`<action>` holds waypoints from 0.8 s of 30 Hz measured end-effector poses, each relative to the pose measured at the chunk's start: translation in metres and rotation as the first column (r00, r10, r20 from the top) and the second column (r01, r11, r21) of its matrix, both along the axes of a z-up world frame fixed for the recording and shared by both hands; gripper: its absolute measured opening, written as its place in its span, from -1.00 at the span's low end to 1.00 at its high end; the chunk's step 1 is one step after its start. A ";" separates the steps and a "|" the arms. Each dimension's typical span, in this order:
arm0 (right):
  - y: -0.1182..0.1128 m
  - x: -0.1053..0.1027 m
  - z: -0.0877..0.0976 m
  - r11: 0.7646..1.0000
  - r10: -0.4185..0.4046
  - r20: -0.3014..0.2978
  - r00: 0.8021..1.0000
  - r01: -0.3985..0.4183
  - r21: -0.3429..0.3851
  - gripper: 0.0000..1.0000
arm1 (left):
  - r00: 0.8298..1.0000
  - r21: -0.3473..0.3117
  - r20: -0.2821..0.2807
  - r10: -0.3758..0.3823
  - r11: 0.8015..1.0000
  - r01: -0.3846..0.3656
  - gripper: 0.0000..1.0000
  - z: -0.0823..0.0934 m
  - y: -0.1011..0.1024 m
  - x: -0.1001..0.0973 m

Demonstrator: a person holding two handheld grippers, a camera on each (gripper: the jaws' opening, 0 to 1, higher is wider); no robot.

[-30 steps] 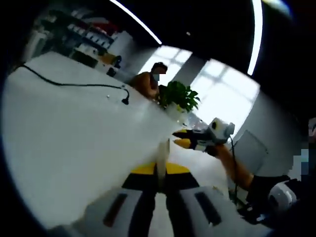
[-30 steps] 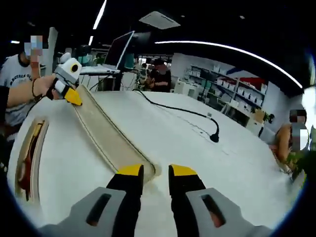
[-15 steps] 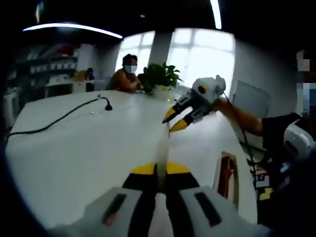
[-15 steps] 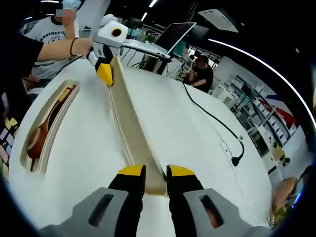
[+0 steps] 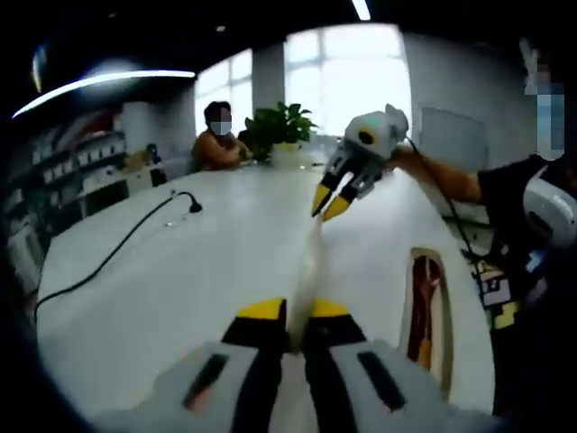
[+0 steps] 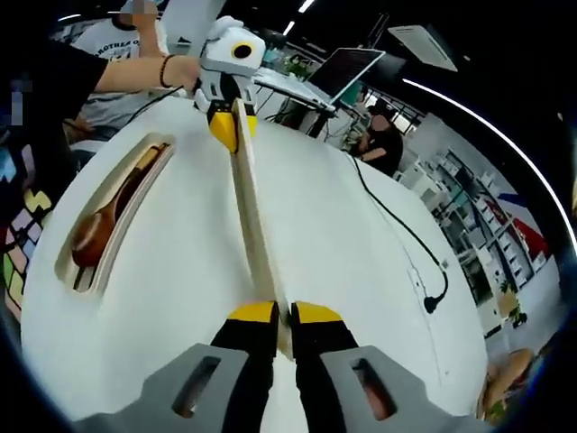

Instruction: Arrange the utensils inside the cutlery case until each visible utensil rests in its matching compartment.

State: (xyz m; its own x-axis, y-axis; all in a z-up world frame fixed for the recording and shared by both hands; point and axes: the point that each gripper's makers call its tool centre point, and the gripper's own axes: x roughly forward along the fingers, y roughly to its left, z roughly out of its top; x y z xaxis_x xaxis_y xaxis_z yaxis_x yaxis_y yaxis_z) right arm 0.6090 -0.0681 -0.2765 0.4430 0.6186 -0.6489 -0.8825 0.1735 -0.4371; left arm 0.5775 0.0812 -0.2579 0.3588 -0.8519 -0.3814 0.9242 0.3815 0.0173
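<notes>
In the right gripper view, the right gripper (image 6: 277,313) is pinching the near end of a long pale lid (image 6: 252,230), its yellow-tipped jaws drawn close on either side of the thin board. The lid is standing on edge above the white table (image 6: 361,271), running away from the jaws to the left gripper (image 6: 227,126), which is gripping the far end, held by a person's hand (image 6: 183,70). Beside the lid, on the table, the cutlery case (image 6: 117,216) is lying open, a brown wooden spoon (image 6: 99,225) resting lengthwise in its long compartment. Beyond, a black cable (image 6: 397,225) is trailing across the tabletop.

In the left gripper view, the left gripper (image 5: 293,311) is clamping the same lid (image 5: 309,257), seen edge-on as a thin pale line, with the right gripper (image 5: 330,200) pinching the far end. The case (image 5: 431,302) is lying to the right with dark utensils inside, too blurred to identify. Farther back, a potted plant (image 5: 278,124) is standing near the window.
</notes>
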 end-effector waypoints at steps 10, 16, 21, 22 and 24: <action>0.001 -0.012 0.006 0.999 0.008 0.125 0.992 -0.002 -0.050 -0.95 | 1.000 0.001 0.021 0.003 1.000 -0.003 -0.86 0.001 0.003 0.002; 0.002 -0.025 0.014 0.999 0.006 0.187 0.982 0.002 -0.044 -0.96 | 0.999 -0.012 0.034 0.013 1.000 -0.013 -0.83 0.009 0.005 -0.002; 0.005 -0.034 0.017 0.998 0.020 0.215 0.976 -0.008 -0.058 -0.97 | 0.999 -0.055 -0.022 0.042 0.998 -0.043 -0.77 0.009 0.009 0.001; 0.006 -0.035 0.018 0.998 0.021 0.218 0.976 -0.009 -0.059 -0.97 | 0.999 -0.067 -0.027 0.048 0.997 -0.049 -0.76 0.011 0.009 0.001; 0.006 -0.038 0.022 0.999 0.027 0.230 0.973 -0.016 -0.052 -0.97 | 0.997 -0.102 -0.056 0.047 0.993 -0.053 -0.64 0.015 0.009 0.000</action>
State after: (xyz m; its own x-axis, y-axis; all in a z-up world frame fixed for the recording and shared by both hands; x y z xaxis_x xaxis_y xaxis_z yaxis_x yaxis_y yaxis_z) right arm 0.5708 -0.0617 -0.2545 0.5711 0.5992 -0.5611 -0.7603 0.1284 -0.6367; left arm 0.5772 0.0899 -0.2433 0.3835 -0.8693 -0.3117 0.9024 0.4245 -0.0737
